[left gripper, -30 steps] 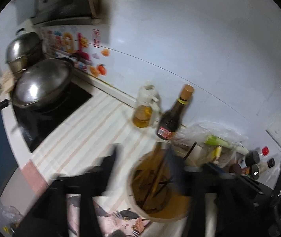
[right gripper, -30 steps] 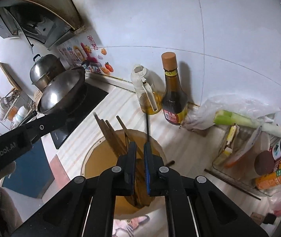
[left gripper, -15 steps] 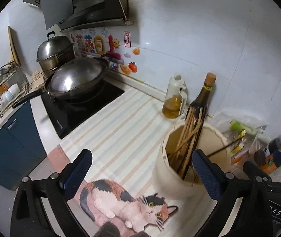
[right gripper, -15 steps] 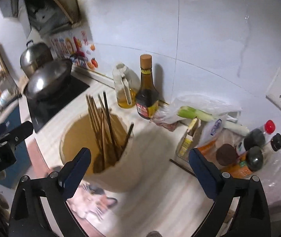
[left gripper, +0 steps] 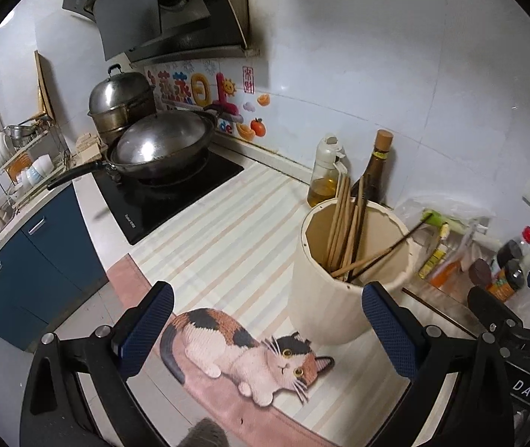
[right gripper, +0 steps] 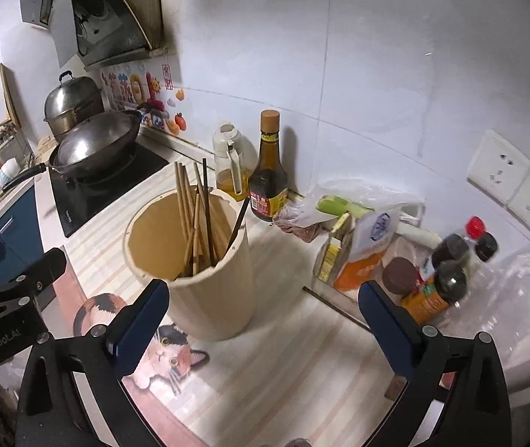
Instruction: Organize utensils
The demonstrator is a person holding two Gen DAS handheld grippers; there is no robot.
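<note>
Both claws stand wide open and hold nothing: the left claw (left gripper: 265, 327) over the cat mat (left gripper: 250, 354), the right claw (right gripper: 261, 316) just before the holder (right gripper: 194, 264). The chopsticks (right gripper: 194, 219) stand bunched inside that holder on the table (right gripper: 287, 365). One dark stick (left gripper: 387, 251) leans far over the rim; a careless brush from either claw could flip it out or tip the holder toward the bottles (right gripper: 268, 171).
</note>
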